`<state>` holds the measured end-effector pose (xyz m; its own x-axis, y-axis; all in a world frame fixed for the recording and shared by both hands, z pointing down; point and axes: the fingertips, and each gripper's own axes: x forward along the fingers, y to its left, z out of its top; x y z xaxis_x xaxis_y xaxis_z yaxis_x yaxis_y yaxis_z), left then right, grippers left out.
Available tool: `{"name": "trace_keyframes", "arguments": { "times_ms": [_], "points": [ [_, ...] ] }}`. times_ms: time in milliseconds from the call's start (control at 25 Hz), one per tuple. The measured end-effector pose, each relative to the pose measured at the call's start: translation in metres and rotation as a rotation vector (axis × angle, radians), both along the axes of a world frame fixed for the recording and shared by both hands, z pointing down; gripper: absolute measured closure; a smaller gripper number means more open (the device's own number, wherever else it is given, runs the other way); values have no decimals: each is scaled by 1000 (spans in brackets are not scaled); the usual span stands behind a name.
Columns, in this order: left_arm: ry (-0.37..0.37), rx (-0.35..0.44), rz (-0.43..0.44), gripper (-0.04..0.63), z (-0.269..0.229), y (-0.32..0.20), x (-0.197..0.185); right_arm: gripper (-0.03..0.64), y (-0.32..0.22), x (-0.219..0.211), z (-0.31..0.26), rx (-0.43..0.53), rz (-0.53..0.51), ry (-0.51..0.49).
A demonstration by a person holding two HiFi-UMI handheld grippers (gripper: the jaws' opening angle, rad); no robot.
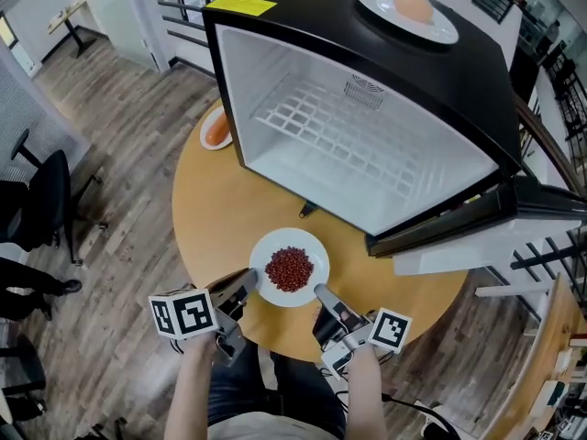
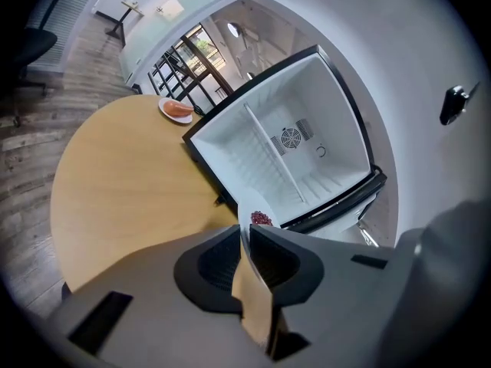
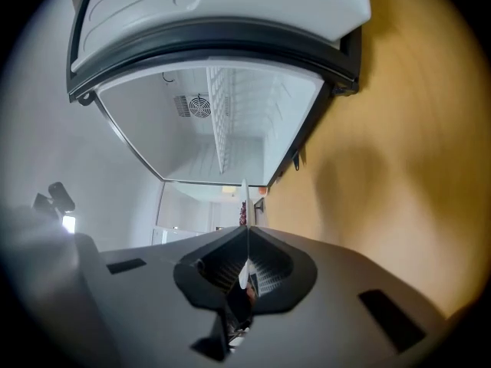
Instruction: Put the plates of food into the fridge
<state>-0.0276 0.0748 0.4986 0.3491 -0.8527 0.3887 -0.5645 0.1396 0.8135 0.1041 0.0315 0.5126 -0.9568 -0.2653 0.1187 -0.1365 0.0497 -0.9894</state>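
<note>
As the head view shows, the open fridge is still empty: the plate of red beans is held over the worktop by the left gripper and right gripper. 1 plate sits on the fridge top, and another beside it.

In the left gripper view, the jaws are clenched on the bean plate's rim.

In the right gripper view, the opposite rim is pinched likewise.

All 3 plates are judged left to store.

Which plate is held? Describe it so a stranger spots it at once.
Find the open black fridge on the round wooden table. Before its opening, the left tool and right tool pinch a white plate by its rim. It alone holds dark red beans; the plate atop the fridge and the one beside it hold orange food.
</note>
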Motion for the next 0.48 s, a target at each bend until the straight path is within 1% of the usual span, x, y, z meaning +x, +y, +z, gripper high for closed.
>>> {"name": "trace_keyframes", "arguments": {
  "times_ms": [80, 200, 360, 480],
  "points": [
    [7, 12, 8, 554, -5, -6, -16, 598, -4, -15, -6, -3, 26, -8],
    [25, 38, 42, 554, -16, -24, -43, 598, -16, -41, -17, -5, 87, -33],
    [25, 71, 138, 554, -39, -60, -80, 599, -41, -74, -37, -14, 186, -63],
    [31, 117, 217, 554, -64, -85, -100, 598, -57, -93, -56, -5, 254, -97]
  ]
}}
